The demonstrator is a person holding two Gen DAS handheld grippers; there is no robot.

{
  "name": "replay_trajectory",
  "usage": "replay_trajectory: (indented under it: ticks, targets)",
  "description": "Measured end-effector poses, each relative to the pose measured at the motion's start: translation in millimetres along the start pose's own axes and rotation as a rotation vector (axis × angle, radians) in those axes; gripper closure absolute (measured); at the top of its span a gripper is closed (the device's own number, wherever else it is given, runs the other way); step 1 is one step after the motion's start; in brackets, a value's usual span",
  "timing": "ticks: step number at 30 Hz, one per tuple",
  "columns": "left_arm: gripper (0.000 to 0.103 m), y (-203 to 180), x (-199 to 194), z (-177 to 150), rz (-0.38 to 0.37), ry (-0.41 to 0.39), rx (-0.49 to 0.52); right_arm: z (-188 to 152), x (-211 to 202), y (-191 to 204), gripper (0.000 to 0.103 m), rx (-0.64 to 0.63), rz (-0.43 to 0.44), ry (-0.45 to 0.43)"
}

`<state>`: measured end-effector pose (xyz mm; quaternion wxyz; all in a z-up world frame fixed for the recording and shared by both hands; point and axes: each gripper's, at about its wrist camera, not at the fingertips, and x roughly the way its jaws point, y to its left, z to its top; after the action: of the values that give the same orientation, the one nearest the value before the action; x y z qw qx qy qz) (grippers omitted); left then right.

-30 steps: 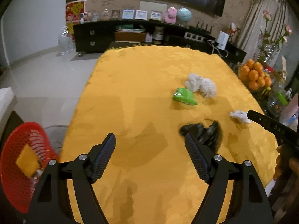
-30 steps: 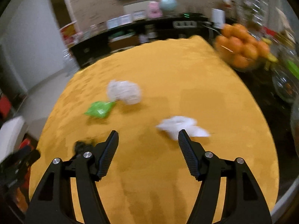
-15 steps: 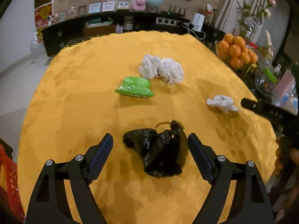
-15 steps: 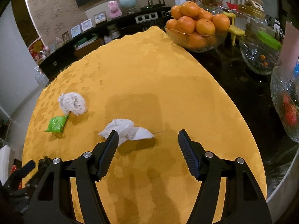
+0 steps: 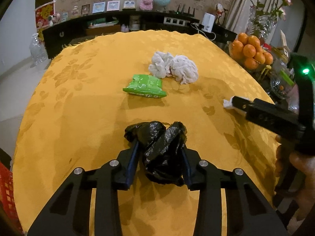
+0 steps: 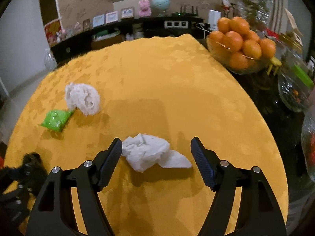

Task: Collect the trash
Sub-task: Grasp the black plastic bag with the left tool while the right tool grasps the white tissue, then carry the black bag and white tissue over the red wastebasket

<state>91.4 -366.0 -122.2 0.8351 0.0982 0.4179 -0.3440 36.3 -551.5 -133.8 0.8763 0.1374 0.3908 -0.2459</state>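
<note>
A crumpled black plastic bag (image 5: pixel 160 147) lies on the yellow tablecloth (image 5: pixel 82 108). My left gripper (image 5: pixel 159 151) is closing on it, and both pads press into its sides. A crumpled white tissue (image 6: pixel 147 152) sits between the fingers of my right gripper (image 6: pixel 156 157), whose jaws are opening and do not touch it. Farther back lie a green wrapper (image 5: pixel 144 87) and a wad of white paper (image 5: pixel 174 69). In the left wrist view my right gripper (image 5: pixel 236 104) reaches in from the right over the tissue (image 5: pixel 228 103). The bag (image 6: pixel 32 160) shows dark at the left of the right wrist view.
A glass bowl of oranges (image 6: pixel 242 41) stands on the dark table beyond the cloth's right edge, with glass jars (image 6: pixel 293 90) near it. A red basket (image 5: pixel 6 194) shows at the lower left. A dark sideboard (image 5: pixel 118 25) with ornaments runs along the back wall.
My left gripper has shut on the black bag, which earlier lay loose between wide jaws. My right gripper has moved forward and down, so the white tissue now lies between its fingers.
</note>
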Motion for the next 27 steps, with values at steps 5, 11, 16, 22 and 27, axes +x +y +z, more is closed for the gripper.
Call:
replay_trajectory:
  ticks: [5, 11, 16, 22, 27]
  targets:
    - [0.067, 9, -9, -1, 0.012, -0.011, -0.024, 3, 7, -3, 0.034, 0.023, 0.018, 0.023]
    - [0.067, 17, -21, 0, 0.034, -0.031, -0.033, 1, 9, 7, 0.056, -0.024, 0.03, 0.039]
    - [0.067, 20, -32, 1, 0.06, -0.057, -0.017, -3, 4, 9, 0.064, -0.032, 0.048, 0.037]
    - [0.067, 29, -44, 2, 0.071, -0.078, -0.029, -7, -9, 14, 0.064, -0.026, 0.089, 0.026]
    - [0.067, 38, -58, 4, 0.077, -0.106, -0.048, -8, -30, 27, 0.064, -0.044, 0.123, -0.008]
